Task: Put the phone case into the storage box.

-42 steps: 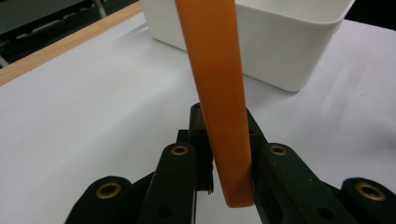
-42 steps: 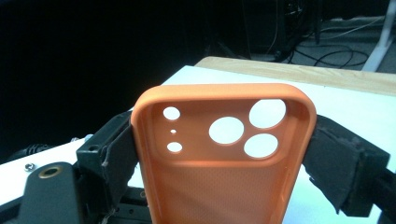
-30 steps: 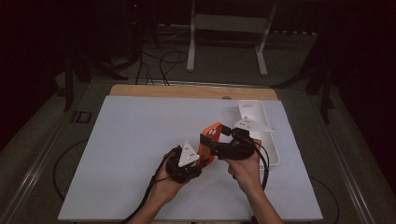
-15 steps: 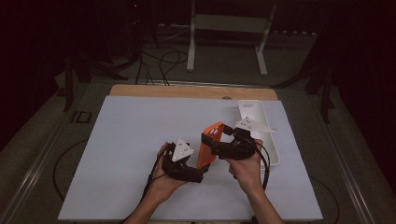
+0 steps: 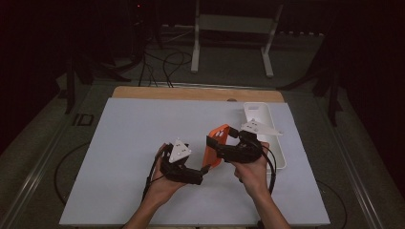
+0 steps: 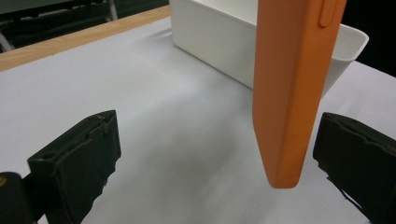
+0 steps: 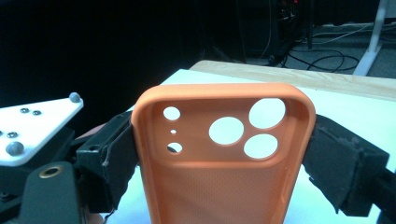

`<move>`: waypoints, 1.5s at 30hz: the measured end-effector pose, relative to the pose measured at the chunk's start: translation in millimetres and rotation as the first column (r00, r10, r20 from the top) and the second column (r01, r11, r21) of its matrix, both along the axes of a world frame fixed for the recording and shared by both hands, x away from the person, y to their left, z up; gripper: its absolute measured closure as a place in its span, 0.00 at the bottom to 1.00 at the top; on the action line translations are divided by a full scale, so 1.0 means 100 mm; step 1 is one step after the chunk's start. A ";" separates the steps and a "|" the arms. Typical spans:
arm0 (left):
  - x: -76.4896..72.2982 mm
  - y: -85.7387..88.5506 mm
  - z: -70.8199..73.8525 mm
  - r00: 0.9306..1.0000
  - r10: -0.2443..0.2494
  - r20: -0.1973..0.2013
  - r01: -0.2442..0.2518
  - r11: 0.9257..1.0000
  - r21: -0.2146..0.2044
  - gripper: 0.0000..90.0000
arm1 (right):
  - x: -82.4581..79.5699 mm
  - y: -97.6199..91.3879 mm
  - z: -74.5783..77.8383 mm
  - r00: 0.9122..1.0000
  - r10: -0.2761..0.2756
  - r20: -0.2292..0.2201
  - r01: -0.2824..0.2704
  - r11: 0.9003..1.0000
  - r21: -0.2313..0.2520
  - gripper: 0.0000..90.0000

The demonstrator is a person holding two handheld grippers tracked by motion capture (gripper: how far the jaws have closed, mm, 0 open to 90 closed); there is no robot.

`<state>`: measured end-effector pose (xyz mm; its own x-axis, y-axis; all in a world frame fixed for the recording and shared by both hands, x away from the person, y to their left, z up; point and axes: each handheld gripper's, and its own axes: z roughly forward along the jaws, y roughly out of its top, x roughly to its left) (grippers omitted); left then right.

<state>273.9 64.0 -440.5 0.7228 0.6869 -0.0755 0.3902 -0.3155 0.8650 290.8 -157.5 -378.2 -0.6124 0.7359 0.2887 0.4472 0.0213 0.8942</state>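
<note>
**Phone case handed to the right gripper alone**

The phone case is held up off the white table, near the middle and a little to the right, just left of the white tray that lies along the table's right side. The right gripper has its two black jaws pressed against the case's long edges, one on each side, so the case stands on end with its camera end pointing away from the hand. That grip across the width looks chosen to keep the soft shell from twisting and to leave its lower end free.

The left gripper sits at that lower end, nearer the person. Its jaws have just been opening and now stand wide apart; the bottom corner of the case hangs between them, close to the right-hand pad but touching neither (as far as the left gripper view lets me tell). My reading is that the left side has let go so the right can carry the case alone, perhaps toward the tray.

The case is a matt orange shell with rounded corners, a raised lip and a finely dotted inner face. Three large round camera openings and three smaller holes pierce its top, and a raised button strip runs along one edge.
</note>
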 end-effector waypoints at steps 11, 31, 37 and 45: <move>0.00 0.17 0.01 0.999 0.029 0.024 -0.029 1.000 0.002 0.01 | 0.01 -0.01 0.02 1.000 -0.006 0.004 0.006 1.000 -0.006 0.18; 0.00 0.59 -0.03 0.994 0.106 0.033 -0.105 0.994 -0.021 0.01 | 0.07 -0.06 0.07 0.999 -0.030 0.015 0.030 1.000 -0.004 0.18; 0.00 0.72 -0.06 0.989 0.144 0.032 -0.143 0.989 -0.023 0.01 | 0.10 -0.09 0.07 0.999 -0.041 0.016 0.041 0.999 -0.002 0.18; -0.01 0.88 -0.10 0.985 0.165 0.039 -0.164 0.986 -0.037 0.01 | 0.13 -0.13 0.06 0.998 -0.061 0.020 0.061 0.998 -0.003 0.18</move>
